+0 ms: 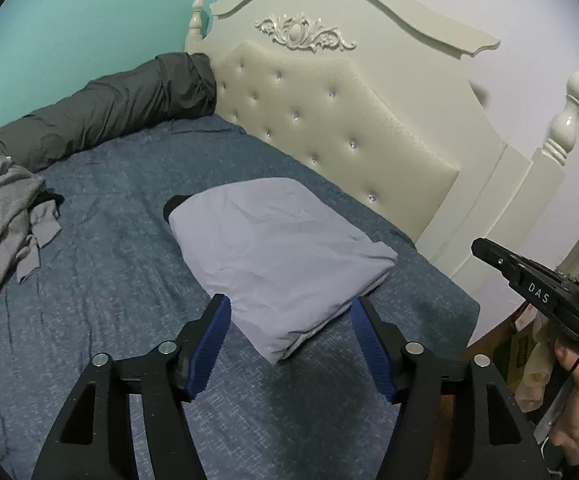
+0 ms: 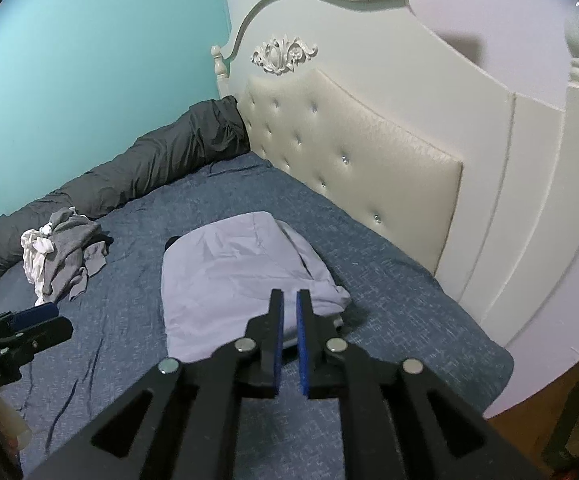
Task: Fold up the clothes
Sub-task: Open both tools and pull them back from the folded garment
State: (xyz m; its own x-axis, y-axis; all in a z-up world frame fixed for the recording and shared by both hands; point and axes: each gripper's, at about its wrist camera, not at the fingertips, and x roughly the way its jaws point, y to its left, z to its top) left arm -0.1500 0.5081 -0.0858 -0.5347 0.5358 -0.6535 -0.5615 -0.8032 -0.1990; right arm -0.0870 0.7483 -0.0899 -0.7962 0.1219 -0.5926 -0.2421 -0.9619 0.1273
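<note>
A: Where's the garment we're working on?

B: The lavender folded garment (image 1: 281, 256) lies in the middle of the blue bedspread (image 1: 109, 280), near the tufted headboard (image 1: 329, 120). It looks folded into a rough rectangle, with something dark poking out at its far left corner.

A: And the grippers?

B: The left gripper (image 1: 289, 308) has its 2 blue pads spread wide, framing the near edge of the garment and holding nothing. The right gripper (image 2: 288, 304) has its pads drawn nearly together with a thin gap between them; no cloth appears between them. It hangs over the garment's near right corner, where the fabric bunches loosely.

A: What could go wrong from here?

B: That bunched right corner is the weak spot, I'd say. If the right gripper pinches only the top layer there, lifting could peel the fold open. A wide grab from the left could also snag the bedspread along with the garment and drag the whole stack askew.

A: Anything else nearby?

B: A heap of grey and white clothes (image 1: 5, 216) sits well apart on the left, beside a dark rolled duvet (image 1: 101, 112) along the teal wall. It's far enough away not to interfere.
</note>
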